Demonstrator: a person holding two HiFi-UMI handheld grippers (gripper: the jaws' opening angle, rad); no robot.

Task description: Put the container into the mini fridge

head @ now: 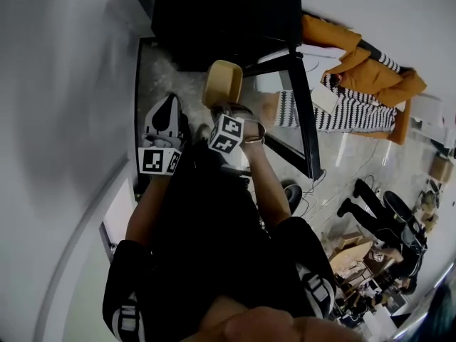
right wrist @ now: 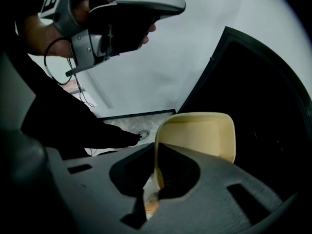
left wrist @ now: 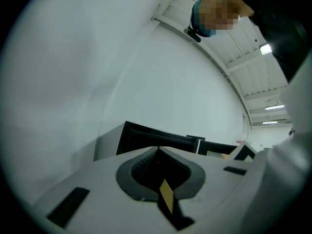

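A beige plastic container point(head: 222, 83) hangs tilted in front of the black mini fridge point(head: 221, 13), whose dark inside is open toward me. My right gripper point(head: 226, 109) is shut on the container's near rim. In the right gripper view the container point(right wrist: 197, 135) stands just ahead, its thin wall pinched between the jaws of the right gripper point(right wrist: 156, 152), with the fridge opening point(right wrist: 263, 106) behind it. My left gripper point(head: 169, 105) is held to the left of the container, shut with nothing in it. Its closed tips point(left wrist: 157, 148) point toward the fridge top point(left wrist: 146, 138).
The fridge's glass door point(head: 303, 105) swings open to the right. An orange and striped jacket point(head: 363, 70) lies on the floor beyond it. A grey wall point(head: 57, 120) runs along the left. Cables, black shoes and clutter point(head: 377, 219) sit at lower right.
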